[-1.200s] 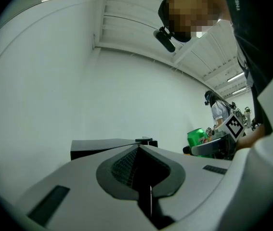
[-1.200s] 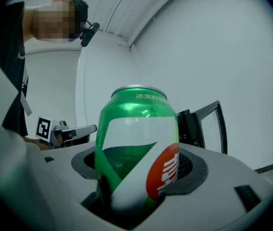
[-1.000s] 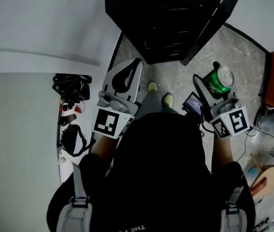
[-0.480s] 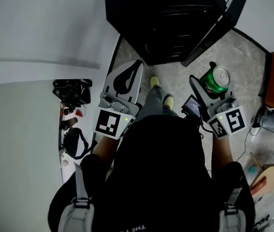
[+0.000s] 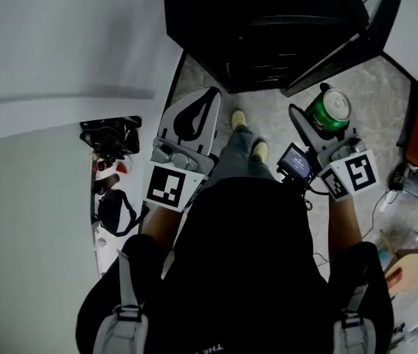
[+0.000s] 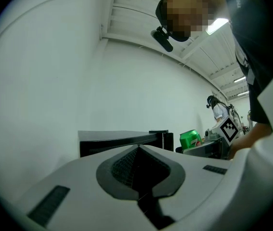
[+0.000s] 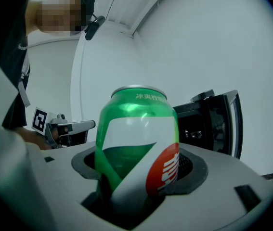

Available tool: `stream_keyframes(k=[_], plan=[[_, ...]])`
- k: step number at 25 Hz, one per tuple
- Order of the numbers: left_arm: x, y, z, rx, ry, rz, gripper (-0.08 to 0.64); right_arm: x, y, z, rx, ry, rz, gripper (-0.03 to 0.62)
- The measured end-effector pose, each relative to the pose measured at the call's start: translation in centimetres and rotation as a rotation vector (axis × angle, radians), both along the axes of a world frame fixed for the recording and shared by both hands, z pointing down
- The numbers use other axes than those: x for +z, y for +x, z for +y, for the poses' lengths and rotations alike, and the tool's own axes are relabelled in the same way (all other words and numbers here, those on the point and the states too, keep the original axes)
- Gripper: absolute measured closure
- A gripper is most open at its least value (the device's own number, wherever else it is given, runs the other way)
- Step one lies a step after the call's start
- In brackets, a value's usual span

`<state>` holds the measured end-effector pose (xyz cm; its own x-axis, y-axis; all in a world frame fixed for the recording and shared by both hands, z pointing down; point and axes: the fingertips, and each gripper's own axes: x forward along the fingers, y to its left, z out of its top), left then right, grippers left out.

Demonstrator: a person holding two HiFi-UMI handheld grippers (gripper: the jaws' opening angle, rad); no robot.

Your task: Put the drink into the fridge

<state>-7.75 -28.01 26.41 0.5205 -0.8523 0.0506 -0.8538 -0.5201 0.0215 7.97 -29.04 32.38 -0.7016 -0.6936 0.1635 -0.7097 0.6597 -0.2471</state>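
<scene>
Can (image 7: 136,134) of drink, green, sits clamped between the jaws of my right gripper (image 5: 313,120), centre right of the head view. My left gripper (image 5: 209,98) is closed on nothing, just left of centre. Beyond both, the black fridge (image 5: 267,21) stands at top centre, its door (image 5: 360,39) swung open.

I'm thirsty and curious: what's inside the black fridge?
The fridge has its door open, but inside is dark. Only faint shelf edges show; any food is hidden. The green can is outside, in the right hand-held gripper.
</scene>
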Motion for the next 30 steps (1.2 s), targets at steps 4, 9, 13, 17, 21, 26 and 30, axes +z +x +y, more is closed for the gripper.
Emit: stream_keyframes(k=[4, 9, 13, 17, 21, 26, 30], plan=[[1.4, -0.2, -0.8, -0.005, -0.031, 0.005, 0.549, 1.4, -0.8, -1.2, -0.020, -0.018, 0.014, 0.247], [3.4, -0.2, -1.5, -0.001, -0.061, 0.008, 0.549, 3.4, -1.8, -2.3, -0.047, -0.027, 0.029, 0.246], [5.1, 0.4, -1.9, 0.009, -0.096, 0.017, 0.549, 5.7, -2.0, -3.7, -0.056, -0.043, 0.066, 0.246], [7.0, 0.6, -2.3, 0.010, -0.127, 0.019, 0.549, 7.7, -2.2, -5.5, -0.051, -0.046, 0.058, 0.247], [8.8, 0.3, -2.4, 0.006, -0.151, 0.016, 0.549, 9.9, -2.3, -7.2, -0.043, -0.057, 0.040, 0.246], [10.4, 0.0, -2.7, -0.007, -0.158, 0.011, 0.549, 12.5, -2.3, -9.4, -0.026, -0.046, 0.037, 0.247], [12.5, -0.3, -3.2, -0.014, -0.182, 0.014, 0.549, 15.2, -2.4, -11.4, 0.002, -0.051, 0.040, 0.247]])
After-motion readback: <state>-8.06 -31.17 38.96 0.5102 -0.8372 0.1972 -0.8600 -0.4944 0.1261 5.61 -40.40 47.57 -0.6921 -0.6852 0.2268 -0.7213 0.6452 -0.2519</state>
